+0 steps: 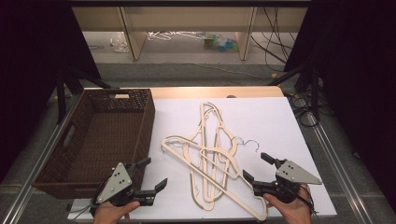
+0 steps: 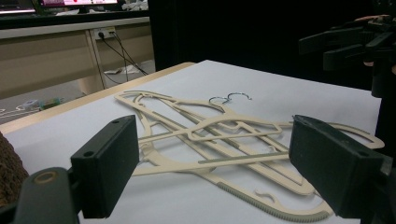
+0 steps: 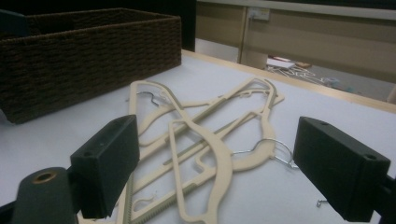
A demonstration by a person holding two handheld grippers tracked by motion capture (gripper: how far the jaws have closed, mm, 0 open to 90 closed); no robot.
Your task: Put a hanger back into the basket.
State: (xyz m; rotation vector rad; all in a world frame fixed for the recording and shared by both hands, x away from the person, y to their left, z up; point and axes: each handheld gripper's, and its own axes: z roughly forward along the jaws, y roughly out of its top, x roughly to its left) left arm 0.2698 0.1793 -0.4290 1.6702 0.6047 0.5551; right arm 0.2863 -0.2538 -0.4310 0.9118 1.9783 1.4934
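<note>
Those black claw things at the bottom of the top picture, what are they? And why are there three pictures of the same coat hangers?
They are hand-held grippers, not a robot: a person holds one in each hand. In the high view, taken from above the table, you see the left gripper and the right gripper, both with jaws wide open and holding nothing. The other two pictures come from small cameras riding on each gripper, looking out between its two black jaws, so the same scene appears from low down. On the white table lies a tangled pile of cream hangers with metal hooks. Beside it, on the left, stands a dark woven basket; it looks empty.
</note>
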